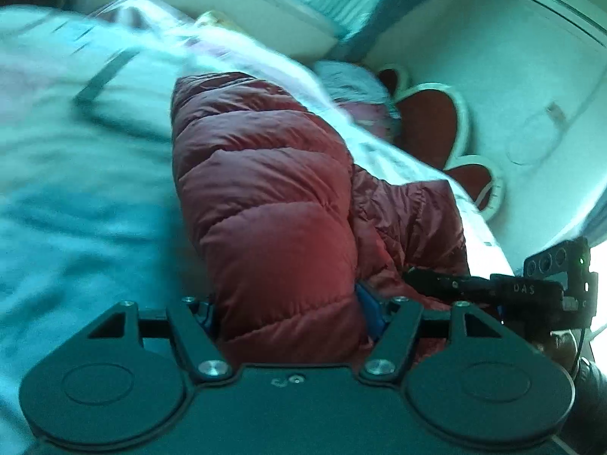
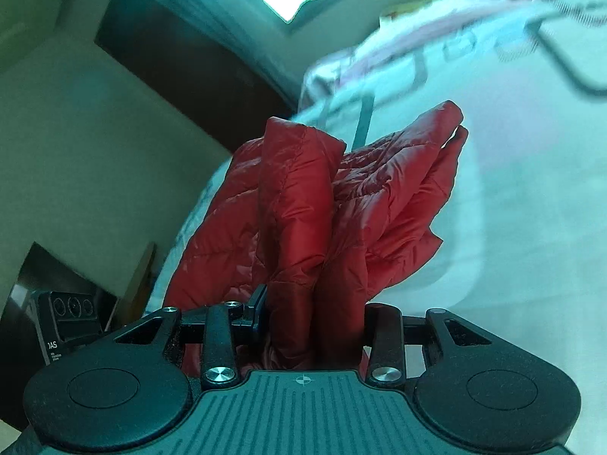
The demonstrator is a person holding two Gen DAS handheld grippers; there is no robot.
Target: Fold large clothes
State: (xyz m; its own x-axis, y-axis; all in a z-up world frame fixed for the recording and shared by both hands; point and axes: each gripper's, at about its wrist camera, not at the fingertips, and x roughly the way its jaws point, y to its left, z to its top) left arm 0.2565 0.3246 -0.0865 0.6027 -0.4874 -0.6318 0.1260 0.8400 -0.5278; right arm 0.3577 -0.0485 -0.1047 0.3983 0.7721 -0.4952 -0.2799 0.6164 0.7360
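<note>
A red quilted puffer jacket [image 1: 265, 189] hangs bunched over a bed with a pale sheet [image 1: 76, 189]. My left gripper [image 1: 287, 311] is shut on a thick padded fold of it, with a blue pad showing at each side. At the right edge of the left wrist view, the other gripper's body [image 1: 531, 288] sits close by against the jacket. In the right wrist view, my right gripper [image 2: 311, 318] is shut on a gathered part of the jacket [image 2: 303, 208], whose folds and one flap stick up ahead of the fingers. The jacket's lower part is hidden behind both grippers.
The bed sheet [image 2: 512, 189] is blurred and carries grey line patterns, and crumpled bedding [image 1: 353, 79] lies at its far end. A red flower-shaped mat [image 1: 428, 125] lies on the floor beside the bed. A cream wall and a dark doorway [image 2: 170, 57] stand to the left.
</note>
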